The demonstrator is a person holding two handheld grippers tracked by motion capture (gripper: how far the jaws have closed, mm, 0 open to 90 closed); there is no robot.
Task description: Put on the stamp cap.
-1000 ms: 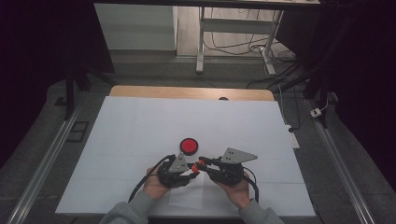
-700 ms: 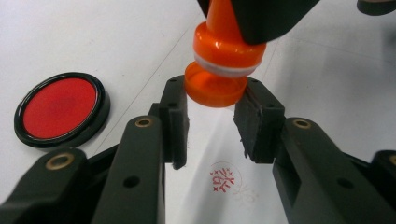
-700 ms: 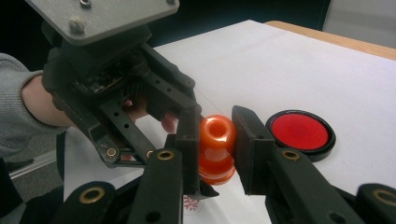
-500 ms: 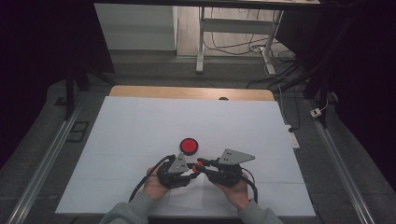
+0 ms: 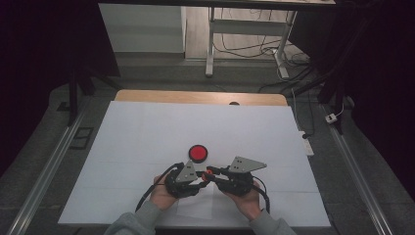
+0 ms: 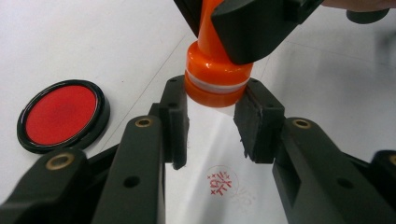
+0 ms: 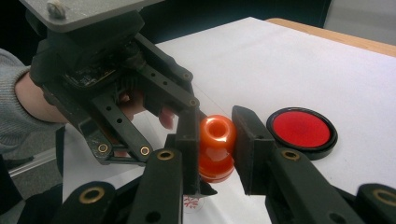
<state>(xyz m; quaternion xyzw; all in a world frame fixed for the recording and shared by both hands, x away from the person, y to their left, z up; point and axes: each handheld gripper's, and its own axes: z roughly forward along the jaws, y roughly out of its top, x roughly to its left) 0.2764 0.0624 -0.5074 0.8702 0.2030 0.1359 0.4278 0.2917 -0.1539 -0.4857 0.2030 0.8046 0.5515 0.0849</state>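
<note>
An orange stamp (image 5: 205,175) hangs just above the paper near the table's front edge, between my two grippers. My right gripper (image 7: 216,133) is shut on its round knob (image 7: 217,130). My left gripper (image 6: 212,119) is closed in on the stamp's wide base (image 6: 217,84), with a pad pressing each side. On the paper under the stamp lies a small red stamped mark (image 6: 221,182). A round red ink pad (image 5: 198,153) in a black rim lies just beyond the grippers.
A white sheet covers the table (image 5: 147,132); a wooden strip (image 5: 195,97) shows at its far edge. A loose paper (image 5: 195,208) lies under the hands. Metal rails (image 5: 44,166) run along both sides.
</note>
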